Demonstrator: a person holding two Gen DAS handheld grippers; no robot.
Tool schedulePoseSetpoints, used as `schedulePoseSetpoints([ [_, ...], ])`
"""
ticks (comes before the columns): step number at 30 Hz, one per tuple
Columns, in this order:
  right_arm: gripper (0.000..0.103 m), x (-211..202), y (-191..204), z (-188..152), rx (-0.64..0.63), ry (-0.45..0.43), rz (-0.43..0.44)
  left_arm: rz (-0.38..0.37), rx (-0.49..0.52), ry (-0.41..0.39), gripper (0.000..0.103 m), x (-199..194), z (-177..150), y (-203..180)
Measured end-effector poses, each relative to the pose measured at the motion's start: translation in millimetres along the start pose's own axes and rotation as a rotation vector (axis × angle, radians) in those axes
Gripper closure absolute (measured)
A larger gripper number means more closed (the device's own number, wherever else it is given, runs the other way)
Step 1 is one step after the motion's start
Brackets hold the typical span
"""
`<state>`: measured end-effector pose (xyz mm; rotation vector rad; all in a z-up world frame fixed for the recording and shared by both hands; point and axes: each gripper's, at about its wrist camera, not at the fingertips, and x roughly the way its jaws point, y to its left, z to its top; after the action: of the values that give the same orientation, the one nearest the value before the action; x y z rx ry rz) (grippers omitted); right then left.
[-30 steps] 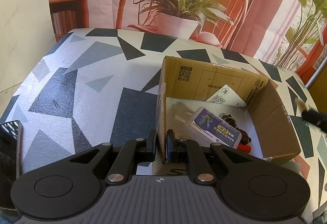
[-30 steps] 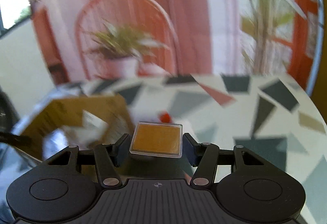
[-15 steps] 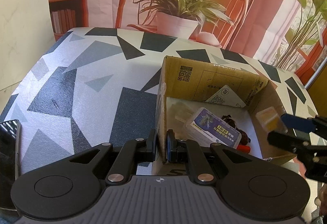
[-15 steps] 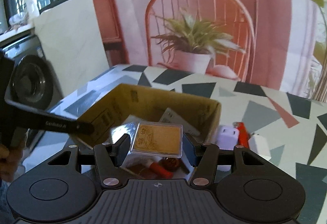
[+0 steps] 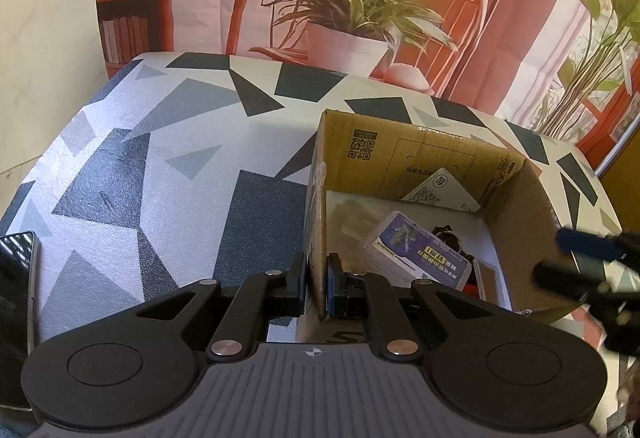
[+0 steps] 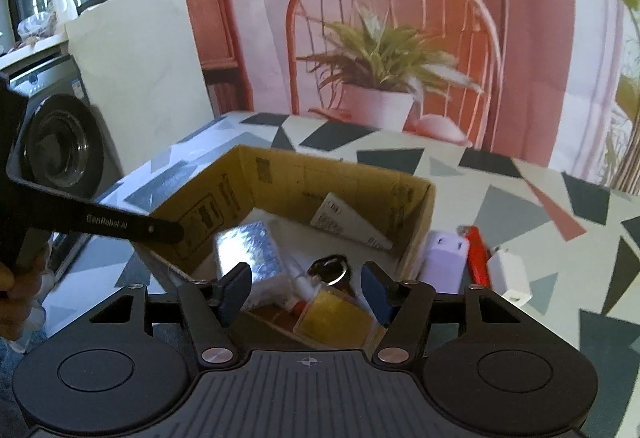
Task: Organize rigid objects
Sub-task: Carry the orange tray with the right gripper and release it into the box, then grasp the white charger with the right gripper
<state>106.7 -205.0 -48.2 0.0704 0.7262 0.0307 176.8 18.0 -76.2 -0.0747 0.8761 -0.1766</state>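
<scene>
Presently, left tongs [image 5: 316,284] clenched on near wall of cardboard box [image 5: 436,158], lower centre of left-wrist frame, steadying it on worktop [image 5: 120,178]. Right tongs [image 6: 306,292] spread wide and empty, bottom centre of right-wrist frame, directly above box interior. Amber case in clear shell [image 6: 334,312] lying inside box between the spread fingers, tilted, touching neither. Beside it in box: clear case with blue label [image 5: 416,252], key ring [image 6: 330,268], white card with QR code [image 5: 440,190] leaning on far wall.

Outside box, right of frame: lilac plug [image 6: 444,262], red lighter [image 6: 477,256], white plug [image 6: 508,276], not yet stowed.

Risks, judged: withdrawing fingers could clip box rim and drag box if left clamp slips; thin wall may buckle under pinch; plugs close together, so one could be nudged when grasping its neighbour.

Legible: "GenRobot.AI" on opposite tool's arm, left of right-wrist frame. QR code printed on far wall; other print too small to read.
</scene>
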Motion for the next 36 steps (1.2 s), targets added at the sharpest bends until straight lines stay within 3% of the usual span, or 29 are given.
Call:
schedulePoseSetpoints([
  [9, 0.044, -18, -63, 15, 0.076, -0.106, -0.139, 0.0, -0.001, 0.0, 0.092, 0, 0, 0],
  [15, 0.046, 13, -115, 0, 0.119, -0.041, -0.25, 0.001, 0.0, 0.001, 0.092, 0, 0, 0],
  [19, 0.047, 35, -136, -15, 0.171, -0.005, -0.268, 0.006, 0.004, 0.003, 0.092, 1, 0, 0],
  [32, 0.052, 75, -148, -22, 0.214, 0.034, -0.295, 0.009, 0.007, 0.003, 0.092, 1, 0, -1],
  [36, 0.058, 80, -149, -23, 0.219, 0.045, -0.3, 0.009, 0.007, 0.003, 0.092, 1, 0, -1],
])
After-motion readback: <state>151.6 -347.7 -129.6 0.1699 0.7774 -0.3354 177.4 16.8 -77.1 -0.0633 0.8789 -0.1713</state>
